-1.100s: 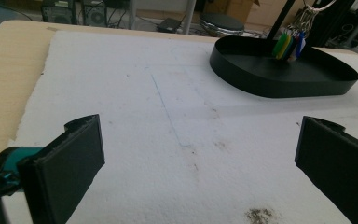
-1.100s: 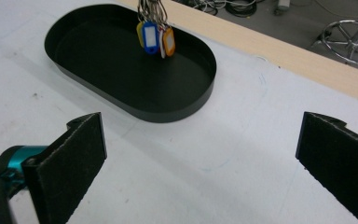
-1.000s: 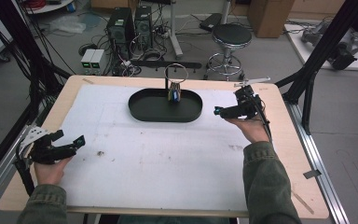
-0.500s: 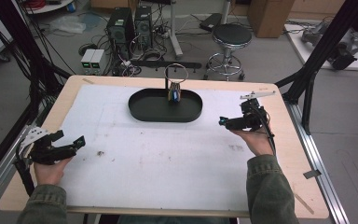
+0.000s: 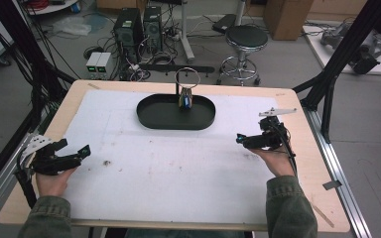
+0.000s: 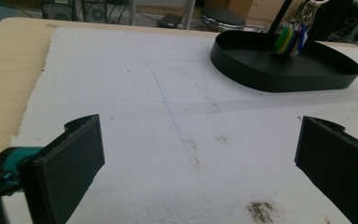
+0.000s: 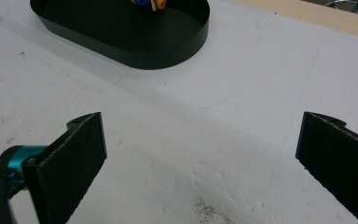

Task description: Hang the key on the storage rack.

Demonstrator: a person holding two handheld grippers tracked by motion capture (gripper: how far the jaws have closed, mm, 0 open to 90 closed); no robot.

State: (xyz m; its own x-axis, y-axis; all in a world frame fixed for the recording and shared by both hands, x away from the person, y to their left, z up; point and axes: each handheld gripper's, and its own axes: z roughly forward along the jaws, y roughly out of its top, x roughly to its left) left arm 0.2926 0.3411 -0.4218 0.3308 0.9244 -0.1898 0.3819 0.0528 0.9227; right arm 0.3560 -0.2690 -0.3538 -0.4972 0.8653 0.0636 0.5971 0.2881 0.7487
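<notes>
In the high view, the left black two-jaw gripper is sitting at the lower left of the frame, held in the person's left hand over the left edge of the white foam sheet that is covering the pale wooden table. Its jaws are standing spread wide apart and are gripping nothing; in the left gripper view they are rising from the two lower corners with bare sheet lying between them. The right black two-jaw gripper is sitting at the right of centre, held in the right hand, jaws pointing toward the left of the frame. Its jaws too are standing wide apart and empty, as the right gripper view is showing, with a small dark smudge lying on the sheet at the bottom centre.

The shallow black oval tray is resting at the upper centre of the high view, well apart from both grippers. A thin black stand topped by a wire ring is rising from it, with a bunch of small coloured tags hanging below. Any writing on the tags is too small to read.
</notes>
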